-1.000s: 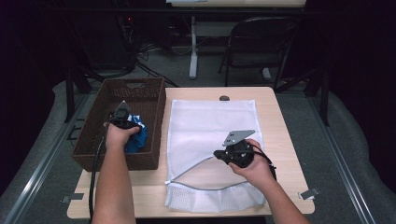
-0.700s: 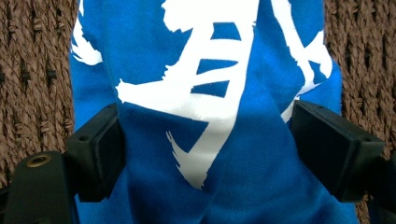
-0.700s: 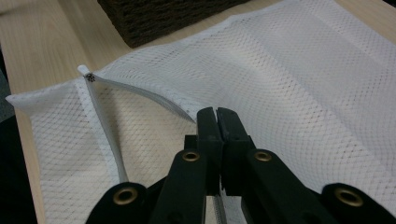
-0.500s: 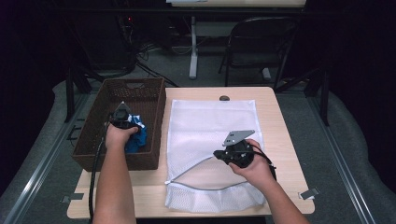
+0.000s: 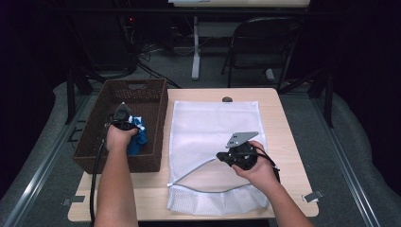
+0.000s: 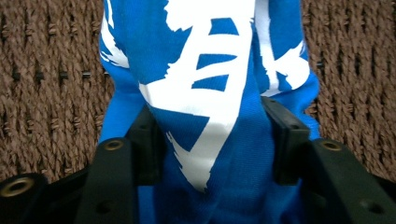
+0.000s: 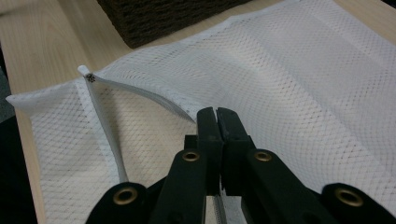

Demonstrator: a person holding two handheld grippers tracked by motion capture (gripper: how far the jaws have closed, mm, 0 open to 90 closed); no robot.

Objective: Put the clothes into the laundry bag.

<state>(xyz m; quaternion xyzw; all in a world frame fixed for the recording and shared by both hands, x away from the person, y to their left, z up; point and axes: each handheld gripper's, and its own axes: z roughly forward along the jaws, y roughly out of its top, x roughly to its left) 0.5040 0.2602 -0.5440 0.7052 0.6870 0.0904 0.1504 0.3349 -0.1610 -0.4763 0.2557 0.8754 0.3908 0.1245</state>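
Beyond the far edge of my worktop a dark folding chair and a white stand leg sit on the grey floor, well apart from my work, and a small dark knob lies on the wood just past the far edge of the mesh bag. Nothing stands between my two hands except the right wall of the brown wicker basket, which sits at the left of the worktop, just beside the bag. Inside the basket is the blue cloth with white print; my left tool is down in the basket and clamps a fold of that cloth between its jaws, the woven basket showing behind it in the left gripper view. The white mesh bag lies flat across the middle of the worktop, its zipper edge lifted and the mouth gaping at the near left corner. My right tool has its jaws pressed together on the bag's mesh at that opened edge, near the right of the bag. Against half a second ago, both hands, the cloth and the bag sit in the same places; I see no shift.
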